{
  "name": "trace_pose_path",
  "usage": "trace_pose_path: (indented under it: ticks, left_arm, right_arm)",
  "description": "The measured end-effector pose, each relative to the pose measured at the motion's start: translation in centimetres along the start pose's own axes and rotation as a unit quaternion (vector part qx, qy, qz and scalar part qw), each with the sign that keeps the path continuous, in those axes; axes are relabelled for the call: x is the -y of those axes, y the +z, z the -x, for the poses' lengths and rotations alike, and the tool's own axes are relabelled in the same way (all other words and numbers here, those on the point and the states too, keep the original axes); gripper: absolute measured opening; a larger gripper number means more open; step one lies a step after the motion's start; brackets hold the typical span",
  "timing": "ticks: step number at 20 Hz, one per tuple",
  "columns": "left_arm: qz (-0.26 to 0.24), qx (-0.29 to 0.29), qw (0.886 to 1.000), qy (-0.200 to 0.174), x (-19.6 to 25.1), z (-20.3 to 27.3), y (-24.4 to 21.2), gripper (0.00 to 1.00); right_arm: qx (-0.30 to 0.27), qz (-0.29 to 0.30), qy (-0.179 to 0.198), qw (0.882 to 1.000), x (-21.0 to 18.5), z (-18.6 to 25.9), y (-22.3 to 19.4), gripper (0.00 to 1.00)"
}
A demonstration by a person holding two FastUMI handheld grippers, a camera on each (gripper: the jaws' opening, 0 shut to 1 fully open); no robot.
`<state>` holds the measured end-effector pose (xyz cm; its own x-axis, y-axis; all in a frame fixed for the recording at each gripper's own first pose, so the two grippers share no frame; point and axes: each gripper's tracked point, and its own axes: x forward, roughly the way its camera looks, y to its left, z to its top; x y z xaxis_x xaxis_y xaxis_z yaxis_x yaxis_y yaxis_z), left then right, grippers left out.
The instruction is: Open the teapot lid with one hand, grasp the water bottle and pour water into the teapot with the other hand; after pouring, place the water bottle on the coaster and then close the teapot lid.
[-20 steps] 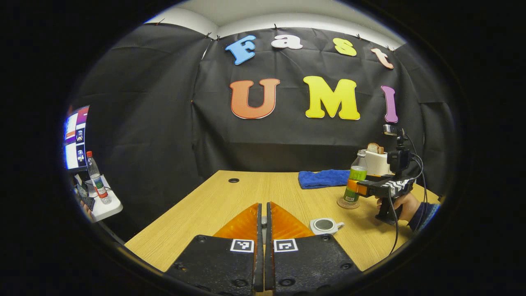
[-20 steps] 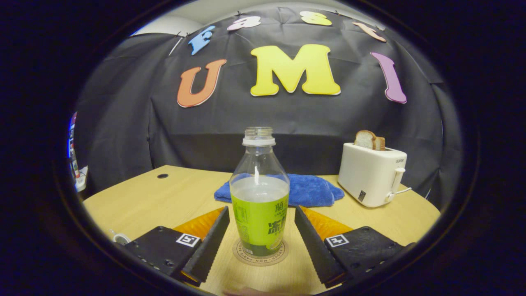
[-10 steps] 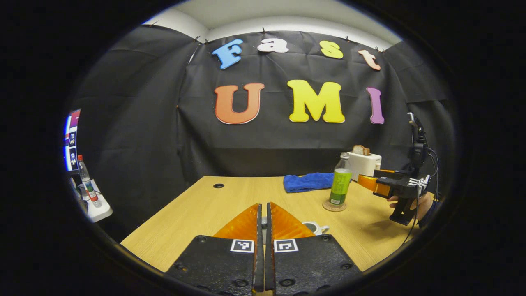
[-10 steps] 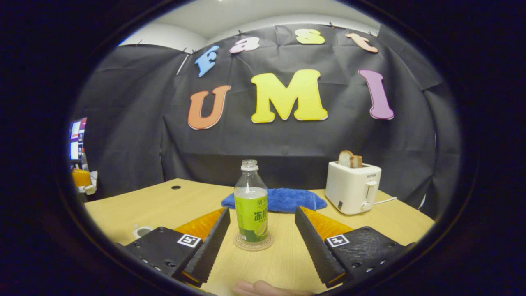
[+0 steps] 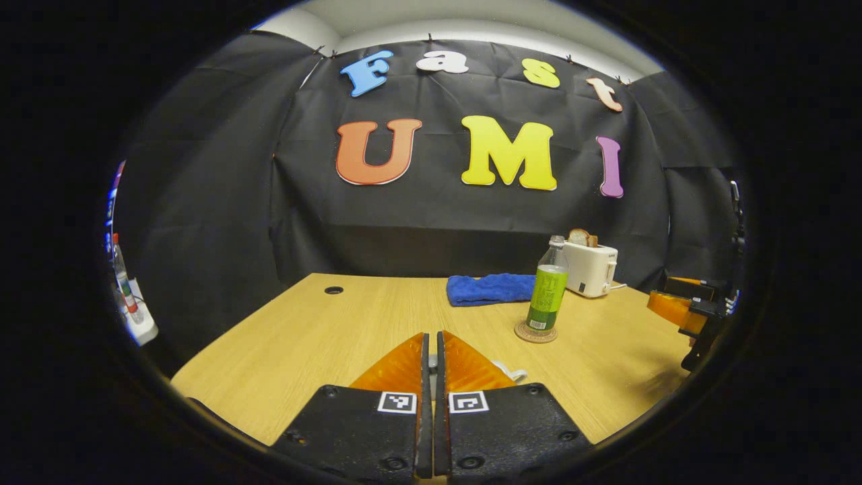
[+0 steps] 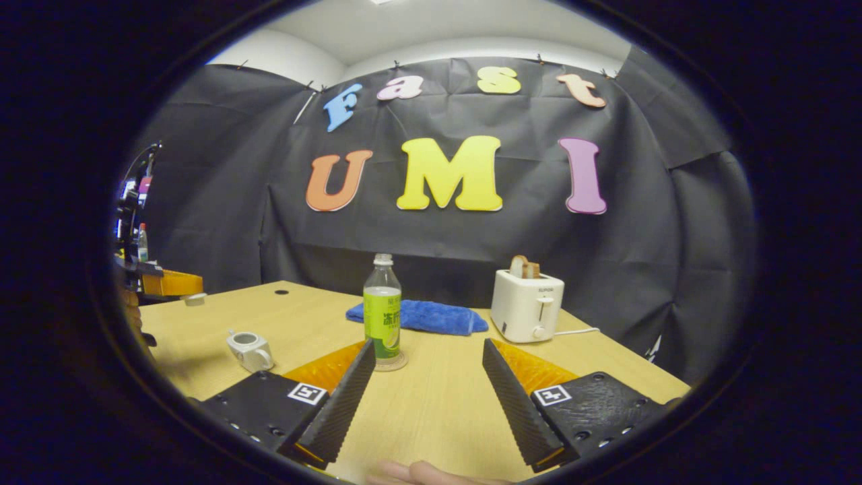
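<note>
Right gripper view showed my right tool (image 6: 427, 377) spread wide, apart from the bottle (image 6: 382, 312) on its coaster (image 6: 391, 365). My left tool (image 5: 431, 360) was clenched on the lid (image 6: 196, 299), away from the teapot (image 6: 250, 349).

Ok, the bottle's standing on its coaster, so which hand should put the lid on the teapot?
Left. The left gripper is shut on the lid, with the open teapot close by. The right gripper is open, empty and facing the bottle instead.
</note>
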<state>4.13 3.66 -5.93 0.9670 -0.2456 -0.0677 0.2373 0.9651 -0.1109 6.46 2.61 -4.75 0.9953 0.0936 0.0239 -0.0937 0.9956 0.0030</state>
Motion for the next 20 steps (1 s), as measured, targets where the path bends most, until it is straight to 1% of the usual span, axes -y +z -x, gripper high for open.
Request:
trace_pose_path:
  ticks: [3,5,7,10,14,16,17,18,20]
  left_arm:
    - [-0.006,0.023,1.000,-0.012,1.6,-1.7,0.4,0.04]
    - [-0.021,0.039,0.999,-0.020,2.9,-2.9,0.5,0.04]
    - [-0.029,0.053,0.998,-0.028,4.1,-3.8,0.6,0.04]
    - [-0.038,0.047,0.998,-0.029,5.3,-4.6,-0.8,0.04]
    - [-0.037,0.034,0.999,-0.016,5.2,-5.2,-2.5,0.04]
    - [-0.037,0.030,0.999,-0.001,4.4,-5.5,-3.2,0.04]
    - [-0.035,0.020,0.999,0.006,4.1,-5.7,-3.9,0.03]
    - [-0.030,0.012,0.999,0.003,4.2,-6.0,-4.8,0.03]
    - [-0.030,0.012,0.999,-0.007,5.2,-6.2,-4.7,0.04]
  right_arm:
    - [0.006,-0.009,-0.007,1.000,1.8,1.2,-0.1,0.97]
    - [0.015,-0.010,-0.011,1.000,2.9,1.8,0.0,0.95]
    - [0.029,-0.013,-0.003,1.000,3.0,2.1,0.3,0.95]
    - [0.041,-0.001,-0.021,0.999,4.7,2.1,0.5,0.95]
    - [0.033,-0.014,-0.017,0.999,4.9,2.0,0.0,0.95]
    - [0.034,-0.010,-0.017,0.999,4.8,2.0,0.1,0.95]
    - [0.035,-0.009,-0.015,0.999,4.7,2.1,0.3,0.95]
    - [0.038,-0.007,-0.014,0.999,4.5,2.2,0.3,0.95]
    - [0.041,-0.003,-0.010,0.999,4.2,2.3,0.4,0.97]
